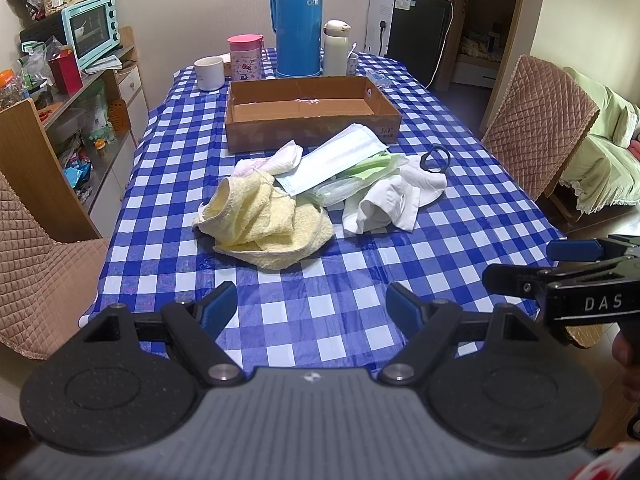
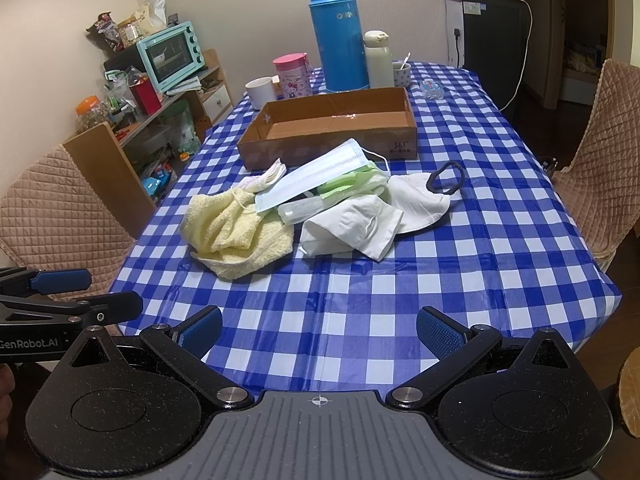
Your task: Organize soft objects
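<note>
A pile of soft things lies mid-table: a crumpled yellow towel (image 1: 260, 220) (image 2: 236, 228), a light blue face mask (image 1: 332, 158) (image 2: 316, 174), a white cloth (image 1: 384, 204) (image 2: 352, 232), a white cup mask with a black ring (image 1: 430, 178) (image 2: 424, 200), green-white packets (image 1: 352, 184) (image 2: 340, 188) and folded tissues (image 1: 280, 158) (image 2: 268, 176). An open, empty cardboard box (image 1: 312, 130) (image 2: 332, 146) stands just behind them. My left gripper (image 1: 312, 308) is open and empty above the near table edge. My right gripper (image 2: 320, 332) is open and empty, to the left gripper's right.
A blue thermos (image 1: 298, 20) (image 2: 340, 36), white flask (image 1: 336, 46), pink Hello Kitty cup (image 1: 245, 58) and white mug (image 1: 209, 73) stand at the table's far end. Quilted chairs (image 1: 536, 128) (image 2: 60, 208) flank the checked table (image 1: 320, 272). A cluttered shelf with a teal oven (image 1: 92, 30) is left.
</note>
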### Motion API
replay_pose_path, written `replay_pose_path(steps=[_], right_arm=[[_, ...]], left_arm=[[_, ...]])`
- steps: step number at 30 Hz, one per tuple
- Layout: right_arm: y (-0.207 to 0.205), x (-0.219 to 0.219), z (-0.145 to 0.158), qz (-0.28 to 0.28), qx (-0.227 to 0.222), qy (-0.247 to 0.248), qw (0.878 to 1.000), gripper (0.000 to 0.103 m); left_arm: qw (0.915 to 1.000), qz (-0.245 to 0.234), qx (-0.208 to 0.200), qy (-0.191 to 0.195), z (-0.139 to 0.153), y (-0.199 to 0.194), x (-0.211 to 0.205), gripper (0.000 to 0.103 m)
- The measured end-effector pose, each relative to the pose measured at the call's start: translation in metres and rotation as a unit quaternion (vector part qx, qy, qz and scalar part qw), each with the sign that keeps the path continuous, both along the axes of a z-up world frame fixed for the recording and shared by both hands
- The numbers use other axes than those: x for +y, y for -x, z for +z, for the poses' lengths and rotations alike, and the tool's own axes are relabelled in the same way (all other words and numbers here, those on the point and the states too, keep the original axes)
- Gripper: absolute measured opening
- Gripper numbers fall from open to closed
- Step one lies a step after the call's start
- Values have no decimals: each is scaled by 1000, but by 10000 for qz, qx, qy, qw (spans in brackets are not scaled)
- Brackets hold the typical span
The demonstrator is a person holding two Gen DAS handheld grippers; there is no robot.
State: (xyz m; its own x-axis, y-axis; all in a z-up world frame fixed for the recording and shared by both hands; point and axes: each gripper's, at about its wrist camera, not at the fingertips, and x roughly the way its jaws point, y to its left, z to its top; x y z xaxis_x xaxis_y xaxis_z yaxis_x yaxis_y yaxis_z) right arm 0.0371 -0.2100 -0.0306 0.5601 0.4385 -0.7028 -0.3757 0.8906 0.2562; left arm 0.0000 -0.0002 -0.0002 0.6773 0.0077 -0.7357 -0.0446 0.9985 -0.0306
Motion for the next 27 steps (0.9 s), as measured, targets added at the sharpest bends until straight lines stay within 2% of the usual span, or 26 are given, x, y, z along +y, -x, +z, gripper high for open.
replay_pose_path(steps=[20,22,27], right_arm=[[-4,-9,-7,20,9,-3,10000,103],[-6,0,-1,43,1,-18,10000,103],[-17,-17,-3,113,-40,-61,9999,103]], left_arm=[[10000,30,7,-12,0,0,0,80],[10000,63,4,-25,0,0,0,80],[9998,177,-18,-99,-2,-1,-8,80]])
